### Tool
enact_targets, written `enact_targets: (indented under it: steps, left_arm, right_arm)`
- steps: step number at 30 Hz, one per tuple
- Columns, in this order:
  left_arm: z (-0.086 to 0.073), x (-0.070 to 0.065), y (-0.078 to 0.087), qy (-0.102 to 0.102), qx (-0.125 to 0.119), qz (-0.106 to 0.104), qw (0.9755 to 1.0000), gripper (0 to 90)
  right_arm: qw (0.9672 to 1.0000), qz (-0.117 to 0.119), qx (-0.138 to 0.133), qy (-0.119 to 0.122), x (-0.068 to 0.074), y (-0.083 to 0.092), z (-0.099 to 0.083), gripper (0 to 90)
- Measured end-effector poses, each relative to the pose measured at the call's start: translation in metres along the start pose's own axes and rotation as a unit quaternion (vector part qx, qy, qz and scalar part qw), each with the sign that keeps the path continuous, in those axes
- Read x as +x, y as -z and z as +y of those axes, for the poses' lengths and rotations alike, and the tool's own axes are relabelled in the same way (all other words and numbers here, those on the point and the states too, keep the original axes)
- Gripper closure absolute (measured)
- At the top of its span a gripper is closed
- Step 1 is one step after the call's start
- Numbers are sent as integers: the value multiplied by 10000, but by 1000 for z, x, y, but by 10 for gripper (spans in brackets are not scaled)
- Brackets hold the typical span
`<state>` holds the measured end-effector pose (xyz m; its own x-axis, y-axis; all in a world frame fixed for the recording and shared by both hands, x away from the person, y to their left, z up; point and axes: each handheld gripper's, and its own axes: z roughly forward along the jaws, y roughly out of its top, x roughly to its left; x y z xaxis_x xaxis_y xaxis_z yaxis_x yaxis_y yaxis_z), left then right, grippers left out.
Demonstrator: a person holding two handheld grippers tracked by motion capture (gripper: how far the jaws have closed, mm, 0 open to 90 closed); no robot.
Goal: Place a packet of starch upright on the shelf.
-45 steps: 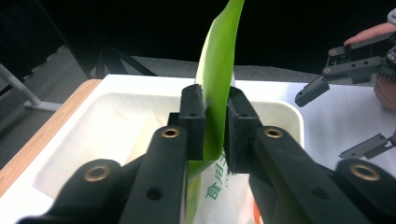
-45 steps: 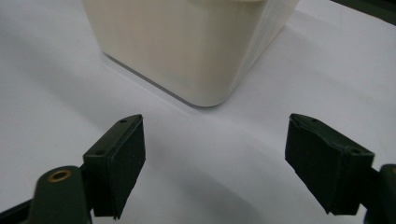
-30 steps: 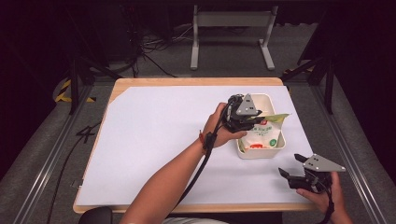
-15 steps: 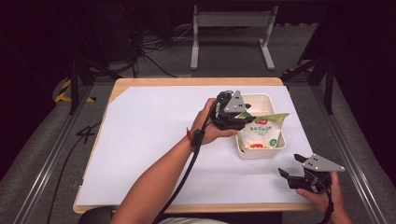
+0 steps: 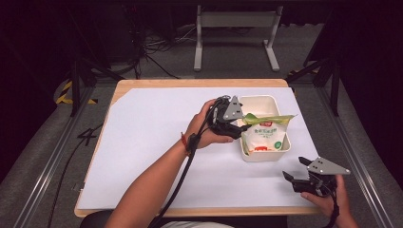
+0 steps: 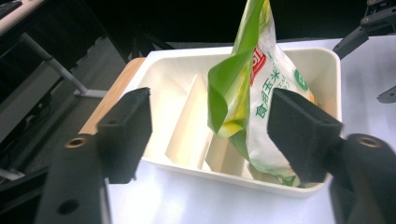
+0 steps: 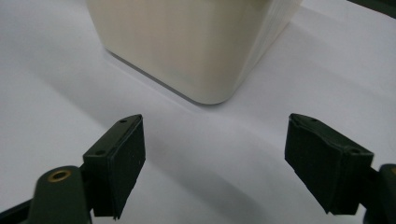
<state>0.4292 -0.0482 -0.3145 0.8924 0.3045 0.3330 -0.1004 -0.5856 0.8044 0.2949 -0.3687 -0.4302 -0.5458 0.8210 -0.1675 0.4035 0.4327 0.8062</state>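
Note:
A green and white snack bag point(image 5: 264, 134) stands tilted in the near end of a cream divided tray point(image 5: 257, 99) at the table's right. My left gripper point(image 5: 241, 127) sits just left of the tray, open, with its jaws pointed at the bag. In the left gripper view the bag point(image 6: 261, 88) leans in the tray point(image 6: 182, 58) beyond my left gripper point(image 6: 210, 135), apart from both pads. My right gripper point(image 5: 295, 174) rests near the front right edge, open and holding nothing. In the right gripper view, my right gripper point(image 7: 215, 158) faces the tray's rounded corner point(image 7: 196, 42).
White paper point(image 5: 157, 137) covers the wooden table point(image 5: 190, 83). Thin white dividers point(image 6: 187, 121) split the tray's far part into compartments. A black cable point(image 5: 183, 171) trails along the left forearm. Dark floor, cables and a metal stand point(image 5: 235, 33) lie beyond the table.
My left gripper has drawn back to the left from over the tray. The bag stays standing in the tray. The right gripper has not moved.

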Motion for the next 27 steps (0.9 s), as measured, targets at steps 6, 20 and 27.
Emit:
enact_targets:
  steps: [6,20,27]
  left_arm:
    - [-7,0,0,12,63,-13,10000,216]
    - [-30,-2,-1,-70,353,85,9993,162]
    - [-43,0,9,-85,412,137,9990,134]
  right_arm:
    - [10000,12,-2,14,0,0,0,202]
    - [10000,2,16,24,0,0,-1,201]
    - [10000,-2,26,35,0,-1,-1,200]
